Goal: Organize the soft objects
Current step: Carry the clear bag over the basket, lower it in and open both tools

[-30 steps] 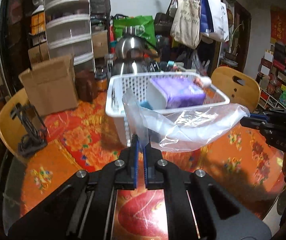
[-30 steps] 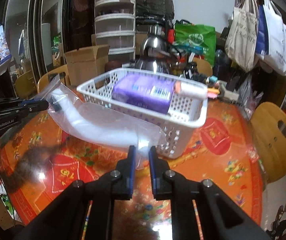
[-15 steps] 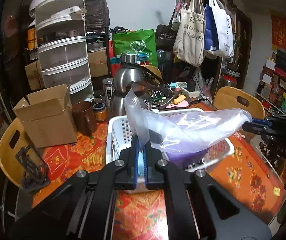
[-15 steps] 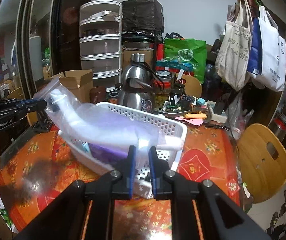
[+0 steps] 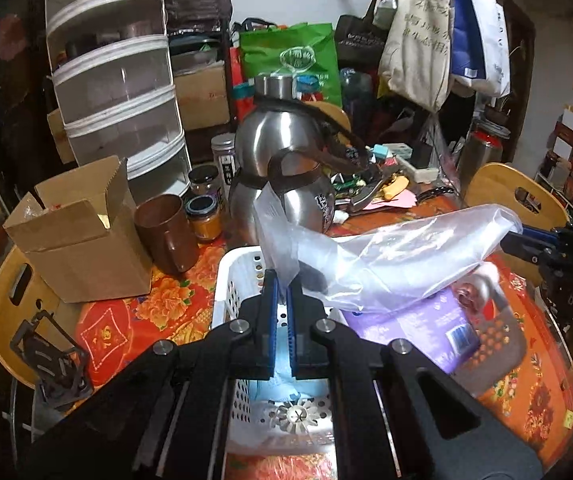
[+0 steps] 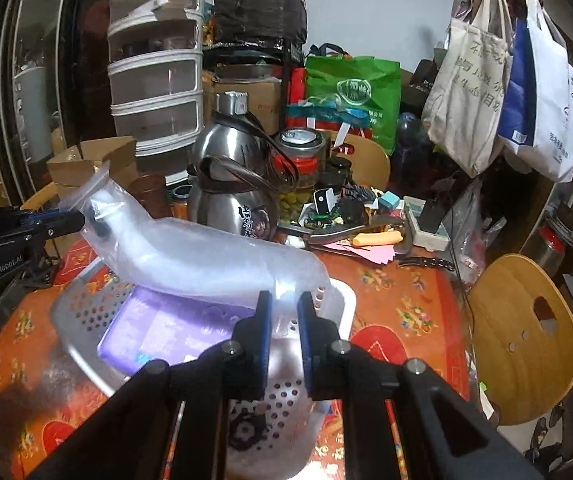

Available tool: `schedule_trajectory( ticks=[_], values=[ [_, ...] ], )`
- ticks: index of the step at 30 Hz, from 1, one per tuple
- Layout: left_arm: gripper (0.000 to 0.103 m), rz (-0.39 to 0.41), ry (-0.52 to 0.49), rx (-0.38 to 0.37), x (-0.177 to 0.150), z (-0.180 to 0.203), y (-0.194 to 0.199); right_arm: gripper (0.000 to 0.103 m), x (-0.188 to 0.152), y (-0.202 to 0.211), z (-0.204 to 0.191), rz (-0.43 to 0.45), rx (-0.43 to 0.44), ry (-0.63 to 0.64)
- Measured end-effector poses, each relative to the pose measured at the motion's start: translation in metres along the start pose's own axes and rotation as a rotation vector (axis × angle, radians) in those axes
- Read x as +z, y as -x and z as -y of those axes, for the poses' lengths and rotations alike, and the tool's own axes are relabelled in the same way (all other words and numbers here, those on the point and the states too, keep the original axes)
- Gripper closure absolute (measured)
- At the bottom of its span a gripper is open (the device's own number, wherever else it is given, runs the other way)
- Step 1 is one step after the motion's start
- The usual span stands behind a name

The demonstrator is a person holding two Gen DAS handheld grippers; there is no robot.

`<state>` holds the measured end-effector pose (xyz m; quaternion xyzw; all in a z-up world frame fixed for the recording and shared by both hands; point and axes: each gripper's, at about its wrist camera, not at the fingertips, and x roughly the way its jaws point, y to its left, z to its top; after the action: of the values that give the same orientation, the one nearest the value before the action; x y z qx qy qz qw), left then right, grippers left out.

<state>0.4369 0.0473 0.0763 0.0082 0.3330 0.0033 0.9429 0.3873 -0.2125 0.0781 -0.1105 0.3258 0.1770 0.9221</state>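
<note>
- Clear plastic bag (image 5: 398, 256) was stretched between both grippers, hanging over white perforated basket (image 5: 234, 276), not resting in it.
- L gripper (image 5: 282, 296) was clenched on bag's one end; blue pads nearly together w/ thin film pinched between.
- R gripper (image 6: 283, 308) was grasping the other end; pads set a bit wider apart, bunched film filling the gap.
- From L cam, R gripper (image 5: 526, 244) showed at far right edge, bag end meeting its tips. From R cam, L gripper (image 6: 62, 222) sat far left, same way.
- Basket stood on table w/ orange-red floral cloth (image 6: 406, 300). Inside: purple pack (image 5: 418, 328) lying flat, light-blue soft item (image 5: 282, 384) under L gripper; what exactly, couldn't tell.
- Behind basket: steel kettle (image 5: 286, 160), brown mug (image 5: 166, 232), open cardboard box (image 5: 78, 248), small jars (image 5: 204, 216).
- Wooden chair (image 6: 526, 340) stood at table's right side; tote bags (image 6: 478, 92) hung on back wall.
</note>
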Motion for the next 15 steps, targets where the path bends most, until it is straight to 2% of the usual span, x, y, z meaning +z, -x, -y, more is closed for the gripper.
schedule_trajectory(
  ticks=[5, 6, 7, 8, 9, 10, 12, 14, 15],
  values=[
    [0.097, -0.013, 0.04, 0.033, -0.003, -0.011, -0.018, 0.092, 0.002, -0.023, -0.001, -0.028, -0.004, 0.001],
    [0.087, -0.015, 0.042, 0.035, -0.004, -0.013, -0.019, 0.091, 0.002, -0.026, -0.001, -0.034, -0.009, -0.009],
    [0.064, -0.026, 0.038, 0.029, -0.007, -0.014, -0.021, 0.085, 0.002, -0.027, 0.0, -0.036, -0.013, -0.016],
    [0.051, -0.025, 0.033, 0.034, -0.009, -0.015, -0.021, 0.08, 0.001, -0.029, 0.001, -0.039, -0.016, -0.022],
    [0.032, -0.014, 0.027, 0.044, -0.012, -0.014, -0.019, 0.067, 0.0, -0.03, 0.002, -0.039, -0.016, -0.027],
    [0.028, 0.009, 0.011, 0.05, -0.015, -0.012, -0.015, 0.046, -0.001, -0.029, 0.003, -0.036, -0.016, -0.031],
    [0.027, 0.019, 0.0, 0.026, -0.022, -0.01, -0.005, 0.03, -0.005, -0.022, 0.006, -0.019, -0.025, -0.041],
    [0.023, 0.015, 0.001, 0.007, -0.027, -0.007, 0.002, 0.03, -0.01, -0.014, 0.006, -0.012, -0.017, -0.043],
    [0.017, 0.013, 0.0, 0.01, -0.031, -0.005, 0.004, 0.03, -0.012, -0.012, 0.007, -0.014, -0.014, -0.051]
  ],
)
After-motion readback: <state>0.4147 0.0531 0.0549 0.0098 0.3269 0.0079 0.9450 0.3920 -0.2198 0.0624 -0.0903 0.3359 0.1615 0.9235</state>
